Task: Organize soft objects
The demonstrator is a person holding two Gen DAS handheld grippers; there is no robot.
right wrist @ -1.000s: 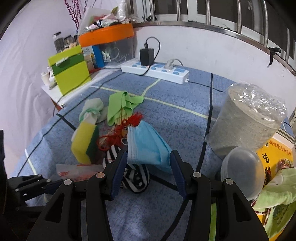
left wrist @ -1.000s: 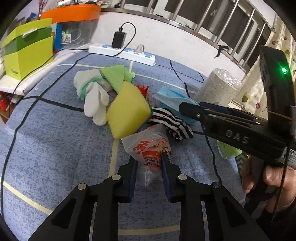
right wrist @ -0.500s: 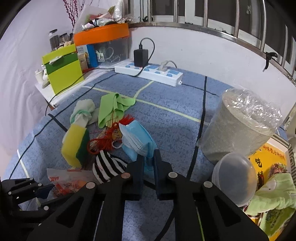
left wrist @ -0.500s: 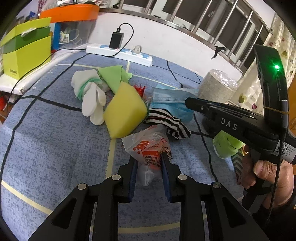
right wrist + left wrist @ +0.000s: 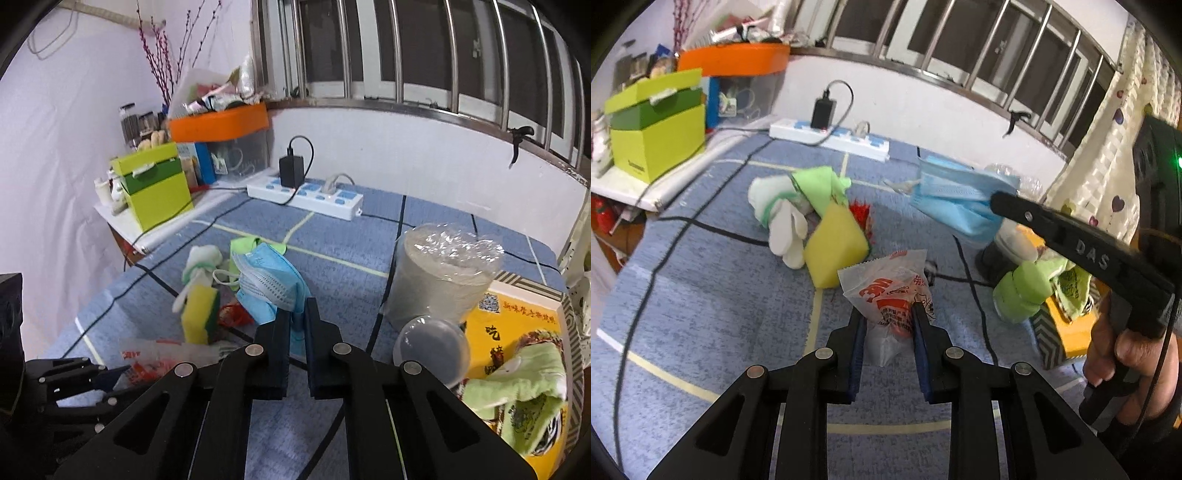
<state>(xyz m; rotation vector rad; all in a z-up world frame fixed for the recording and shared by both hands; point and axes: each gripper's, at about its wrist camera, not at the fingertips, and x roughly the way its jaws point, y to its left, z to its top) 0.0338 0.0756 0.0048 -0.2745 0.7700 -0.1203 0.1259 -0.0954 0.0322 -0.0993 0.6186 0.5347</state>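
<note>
My left gripper (image 5: 888, 315) is shut on a white 3M plastic packet (image 5: 890, 291) with red print and holds it above the blue mat. My right gripper (image 5: 296, 308) is shut on a blue face mask (image 5: 271, 282), lifted off the mat; the mask also shows in the left wrist view (image 5: 955, 201), hanging from the right gripper's fingers. On the mat lie a yellow sponge (image 5: 834, 247), a white glove (image 5: 785, 221), a green cloth (image 5: 822, 184) and red threads (image 5: 862, 216).
A grey plastic-wrapped roll (image 5: 439, 273) and a clear lid (image 5: 432, 347) stand at the right. A yellow box (image 5: 517, 332) holds green cloth (image 5: 524, 391). A power strip (image 5: 306, 194), a green box (image 5: 155, 184) and an orange-lidded bin (image 5: 221, 125) sit at the back.
My right gripper closed on the blue mask and lifted it off the pile. My left gripper raised the 3M packet. The striped sock is now out of sight.
</note>
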